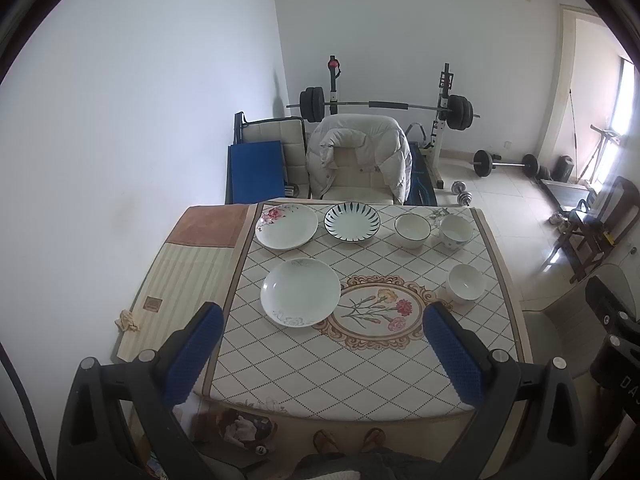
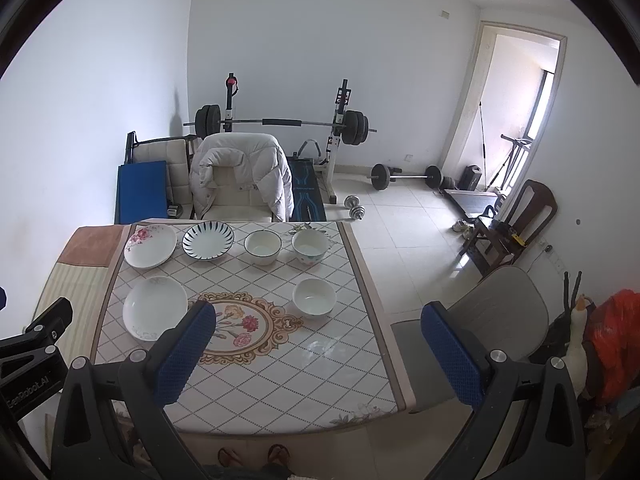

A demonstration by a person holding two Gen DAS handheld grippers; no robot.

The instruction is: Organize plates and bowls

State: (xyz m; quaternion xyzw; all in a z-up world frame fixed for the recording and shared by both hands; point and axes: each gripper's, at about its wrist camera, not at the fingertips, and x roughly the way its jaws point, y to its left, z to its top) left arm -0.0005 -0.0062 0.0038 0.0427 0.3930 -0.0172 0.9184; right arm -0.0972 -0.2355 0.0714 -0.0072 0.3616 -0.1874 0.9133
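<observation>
Left wrist view: your left gripper (image 1: 320,356) hangs wide and empty, the near white plate (image 1: 300,292) just ahead between its fingers. Farther right, the near white bowl (image 2: 314,297) lies ahead of your right gripper (image 2: 316,354), also wide, holding nothing.

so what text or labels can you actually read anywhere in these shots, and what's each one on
"GenRoboLAI", roughly, the letters hard to make out: on the black body of the left tongs, seen from the right wrist view.
"DA", cut off at the frame edge: on the black body of the right tongs, seen from the left wrist view.
Blue exercise mat: printed lines, no readable words.
Plates and bowls: patterns only, no text.
</observation>
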